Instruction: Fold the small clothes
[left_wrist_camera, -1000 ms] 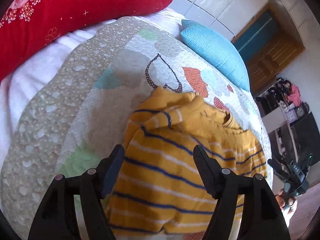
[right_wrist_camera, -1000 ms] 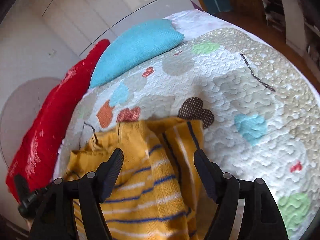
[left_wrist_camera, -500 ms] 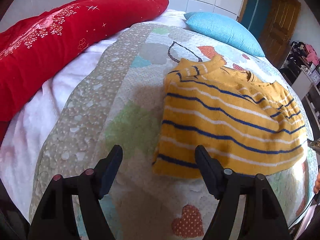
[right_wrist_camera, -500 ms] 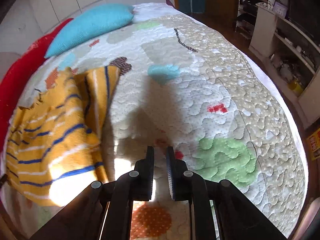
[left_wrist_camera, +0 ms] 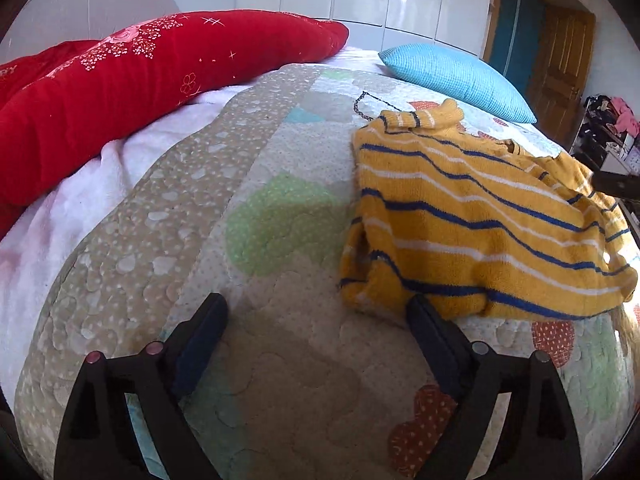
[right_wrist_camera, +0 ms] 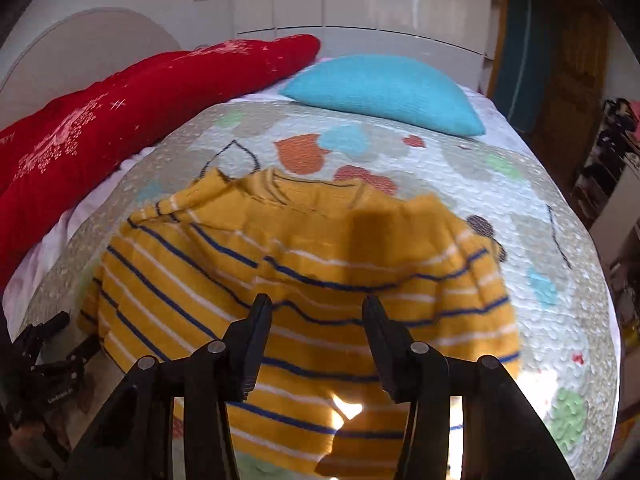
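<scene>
A yellow sweater (left_wrist_camera: 480,216) with blue and white stripes lies flat on the quilt (left_wrist_camera: 256,184), its neckline (right_wrist_camera: 316,188) toward the pillows and one cuff (left_wrist_camera: 420,118) at its far left corner. My left gripper (left_wrist_camera: 318,314) is over bare quilt just left of the sweater's near corner. Its jaws are opening wide and hold nothing. My right gripper (right_wrist_camera: 318,312) hovers over the sweater's (right_wrist_camera: 304,264) lower middle. Its jaws are opening and the pads do not press on the cloth. Each gripper shows in the other's view: the left gripper (right_wrist_camera: 44,364) and the right gripper's fingertip (left_wrist_camera: 616,184).
A long red pillow (left_wrist_camera: 140,80) and a blue cushion (left_wrist_camera: 452,76) lie at the head of the bed. White blanket (left_wrist_camera: 80,208) shows at the left. A wooden door (left_wrist_camera: 560,60) and cluttered shelves (left_wrist_camera: 608,128) stand beyond the bed's right side.
My left gripper drew back off the sweater to bare quilt at its left and opened wider. My right gripper shut over bare quilt, then swung back over the sweater and partly reopened.
</scene>
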`<state>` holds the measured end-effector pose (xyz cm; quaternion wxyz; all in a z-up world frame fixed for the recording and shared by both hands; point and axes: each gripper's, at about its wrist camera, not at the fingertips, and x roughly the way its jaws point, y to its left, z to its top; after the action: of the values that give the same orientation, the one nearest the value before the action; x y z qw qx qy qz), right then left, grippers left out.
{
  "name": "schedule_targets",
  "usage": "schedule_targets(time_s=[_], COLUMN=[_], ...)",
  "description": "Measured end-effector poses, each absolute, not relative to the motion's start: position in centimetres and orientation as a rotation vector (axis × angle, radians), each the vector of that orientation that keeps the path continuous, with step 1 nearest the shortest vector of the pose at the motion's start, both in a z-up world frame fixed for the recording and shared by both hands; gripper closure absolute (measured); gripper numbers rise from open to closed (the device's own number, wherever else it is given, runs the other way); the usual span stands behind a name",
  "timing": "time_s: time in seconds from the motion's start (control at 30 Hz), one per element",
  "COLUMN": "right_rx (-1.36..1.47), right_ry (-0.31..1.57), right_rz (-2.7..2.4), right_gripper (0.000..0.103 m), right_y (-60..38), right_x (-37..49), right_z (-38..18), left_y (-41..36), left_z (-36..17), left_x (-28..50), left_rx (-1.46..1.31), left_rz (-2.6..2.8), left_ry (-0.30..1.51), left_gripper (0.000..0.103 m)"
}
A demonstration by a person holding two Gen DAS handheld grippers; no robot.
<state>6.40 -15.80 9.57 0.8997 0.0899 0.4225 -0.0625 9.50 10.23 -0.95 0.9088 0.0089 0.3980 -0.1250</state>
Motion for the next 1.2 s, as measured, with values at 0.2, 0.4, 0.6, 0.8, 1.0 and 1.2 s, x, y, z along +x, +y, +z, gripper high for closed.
schedule_targets(time_s=[0.2, 0.4, 0.6, 0.8, 1.0, 1.2], right_rx=[0.105, 0.026, 0.022, 0.077, 0.122, 0.201], right_ry=[0.960, 1.073, 1.069, 0.953, 1.029, 1.026], right_rz=[-0.051, -0.068, -0.101, -0.079, -0.142, -0.355], right_gripper=[0.052, 0.051, 0.039, 0.038, 0.037, 0.012], right_y=[-8.5, -4.4, -4.6, -8.3, -16.0, -25.3], right_x=[17.1, 26.4, 27.8, 21.0, 13.6, 8.6], right_z=[7.1, 3.9, 4.1, 8.1, 5.7, 3.6], left_y=[10.3, 10.8, 10.8, 10.8, 10.7, 10.5], left_z=[-1.1, -1.2, -1.2, -1.2, -1.2, -1.3], left_x=[9.2, 9.1, 9.0, 9.1, 9.2, 9.4], left_rx=[0.005, -0.030, -0.030, -0.027, -0.016, 0.004], left_rz=[-0.273, -0.294, -0.295, -0.293, -0.287, -0.277], left_ry=[0.792, 0.781, 0.782, 0.784, 0.788, 0.796], left_gripper=[0.011, 0.011, 0.011, 0.011, 0.011, 0.011])
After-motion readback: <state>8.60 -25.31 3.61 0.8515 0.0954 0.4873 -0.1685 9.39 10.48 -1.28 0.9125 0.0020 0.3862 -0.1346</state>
